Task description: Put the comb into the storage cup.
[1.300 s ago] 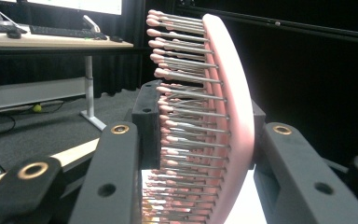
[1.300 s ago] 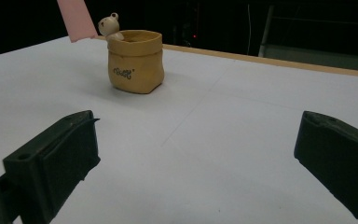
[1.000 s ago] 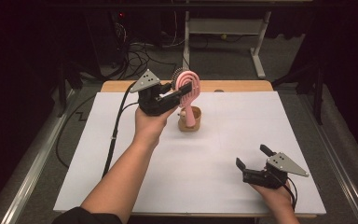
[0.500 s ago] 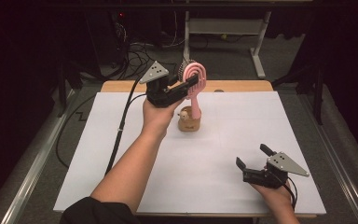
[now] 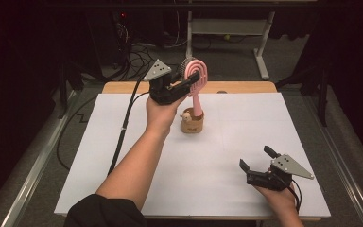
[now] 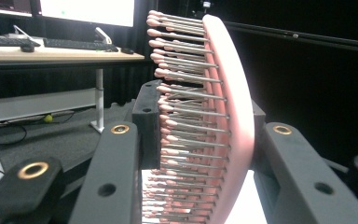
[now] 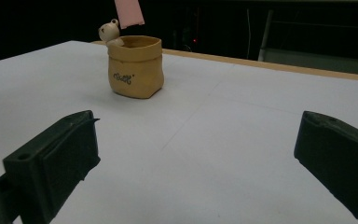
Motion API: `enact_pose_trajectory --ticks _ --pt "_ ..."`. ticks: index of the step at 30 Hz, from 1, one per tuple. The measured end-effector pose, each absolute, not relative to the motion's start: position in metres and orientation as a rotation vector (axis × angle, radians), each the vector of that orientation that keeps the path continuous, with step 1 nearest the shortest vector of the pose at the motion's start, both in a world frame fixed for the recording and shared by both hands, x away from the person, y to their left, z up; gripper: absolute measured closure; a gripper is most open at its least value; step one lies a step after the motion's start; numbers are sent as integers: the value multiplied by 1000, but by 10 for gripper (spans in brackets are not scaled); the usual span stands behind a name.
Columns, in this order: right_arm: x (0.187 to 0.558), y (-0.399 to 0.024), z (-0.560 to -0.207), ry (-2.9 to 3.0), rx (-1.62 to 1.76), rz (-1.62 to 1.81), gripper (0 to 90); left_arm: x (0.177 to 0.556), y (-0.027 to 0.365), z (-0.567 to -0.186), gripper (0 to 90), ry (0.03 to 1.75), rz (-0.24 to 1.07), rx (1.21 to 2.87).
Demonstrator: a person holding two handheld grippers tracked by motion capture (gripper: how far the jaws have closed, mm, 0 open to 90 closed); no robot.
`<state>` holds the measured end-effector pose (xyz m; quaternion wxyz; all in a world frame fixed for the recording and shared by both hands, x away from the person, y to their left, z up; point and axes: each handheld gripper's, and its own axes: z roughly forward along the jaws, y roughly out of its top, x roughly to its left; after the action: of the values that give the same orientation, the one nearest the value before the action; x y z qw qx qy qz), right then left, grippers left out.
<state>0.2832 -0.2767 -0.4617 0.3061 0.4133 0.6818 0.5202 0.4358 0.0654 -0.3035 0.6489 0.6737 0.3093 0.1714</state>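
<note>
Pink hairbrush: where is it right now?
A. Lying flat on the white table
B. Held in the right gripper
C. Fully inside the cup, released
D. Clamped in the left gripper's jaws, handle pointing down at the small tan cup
D: the left gripper is shut on the pink hairbrush, whose handle hangs at the small tan cup; the right gripper sits open and empty near the table edge.

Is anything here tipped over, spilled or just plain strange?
Nothing is spilled or broken. The small tan pot with a little animal figure on its rim stands upright on the white table. The left gripper holds a pink bristled hairbrush upright, handle down above the pot.
</note>
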Motion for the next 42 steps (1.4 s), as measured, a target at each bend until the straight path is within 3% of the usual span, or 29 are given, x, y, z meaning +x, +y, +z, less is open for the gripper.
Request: enact_pose_trajectory --ticks 42 --pt "281 -280 -459 1770 1102 1389 4 456 59 -360 637 819 362 1541"
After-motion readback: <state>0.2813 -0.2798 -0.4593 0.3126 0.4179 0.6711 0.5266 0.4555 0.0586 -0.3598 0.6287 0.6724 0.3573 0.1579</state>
